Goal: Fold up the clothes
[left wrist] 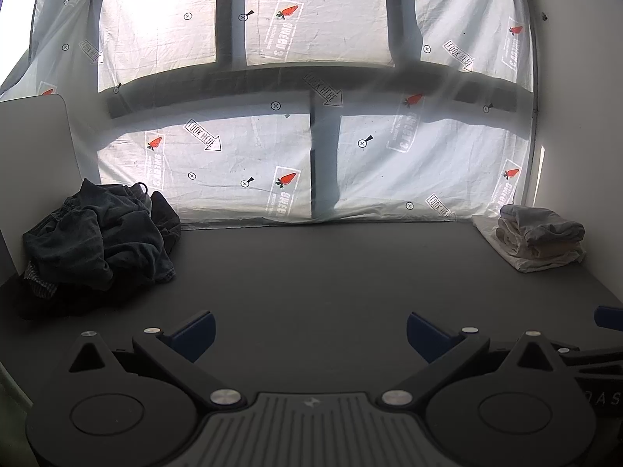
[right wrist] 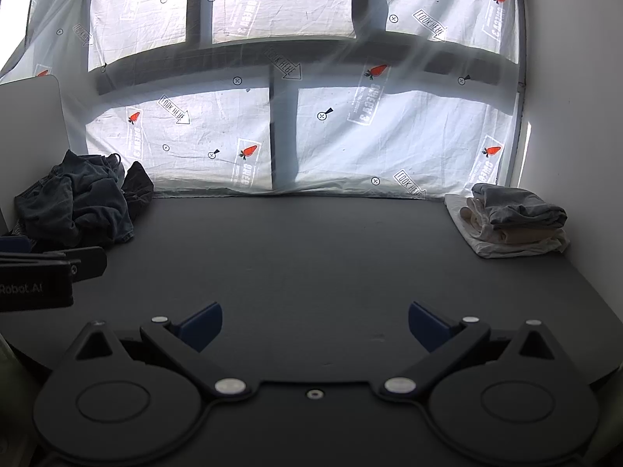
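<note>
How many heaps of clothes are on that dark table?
2. A crumpled heap of dark clothes sits at the far left of the dark table; a folded stack of pale and grey clothes sits far right. How many garments each holds is hidden.

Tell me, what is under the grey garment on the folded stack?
Under the grey garment lie folded cream pieces on a white one. How many layers, or anything beneath them, is hidden.

My left gripper (left wrist: 310, 334) has a black body with two round discs, silver screw heads on the linkage arms, a ribbed grey plate in the middle, and blue fingertips (left wrist: 194, 334). My right gripper (right wrist: 315, 325) is also black, with the same silver screws and blue fingertips (right wrist: 202, 323), and one small bolt in the middle.
</note>
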The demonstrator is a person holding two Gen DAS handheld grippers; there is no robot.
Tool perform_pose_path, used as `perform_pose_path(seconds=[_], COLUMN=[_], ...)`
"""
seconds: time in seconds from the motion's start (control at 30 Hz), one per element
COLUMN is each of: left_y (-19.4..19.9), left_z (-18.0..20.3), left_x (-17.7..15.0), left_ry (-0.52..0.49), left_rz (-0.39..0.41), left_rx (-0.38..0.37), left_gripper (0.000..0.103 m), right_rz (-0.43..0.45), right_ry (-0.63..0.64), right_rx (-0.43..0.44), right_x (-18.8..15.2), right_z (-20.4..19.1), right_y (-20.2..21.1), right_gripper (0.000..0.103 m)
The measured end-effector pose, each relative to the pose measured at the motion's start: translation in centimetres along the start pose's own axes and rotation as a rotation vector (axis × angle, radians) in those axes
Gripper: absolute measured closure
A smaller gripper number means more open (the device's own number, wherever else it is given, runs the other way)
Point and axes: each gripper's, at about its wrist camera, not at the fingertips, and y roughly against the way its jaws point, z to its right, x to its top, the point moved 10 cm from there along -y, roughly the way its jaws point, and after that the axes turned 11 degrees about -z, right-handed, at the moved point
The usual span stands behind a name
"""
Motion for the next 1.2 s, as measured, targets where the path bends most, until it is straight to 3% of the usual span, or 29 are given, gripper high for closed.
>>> perform_pose_path(seconds=[1.2], left_y=[-0.05], left_z=[0.09], left_x=[0.00], left_ry=[-0.001], left_rz=[-0.006], left_rx=[-0.013], left_gripper=[0.000], right_rz=[0.003], right_ry=[0.004], right_rx=[-0.002], right_x=[0.04], right_z=[-0.05], right_y=[-0.15], right_gripper=[0.000])
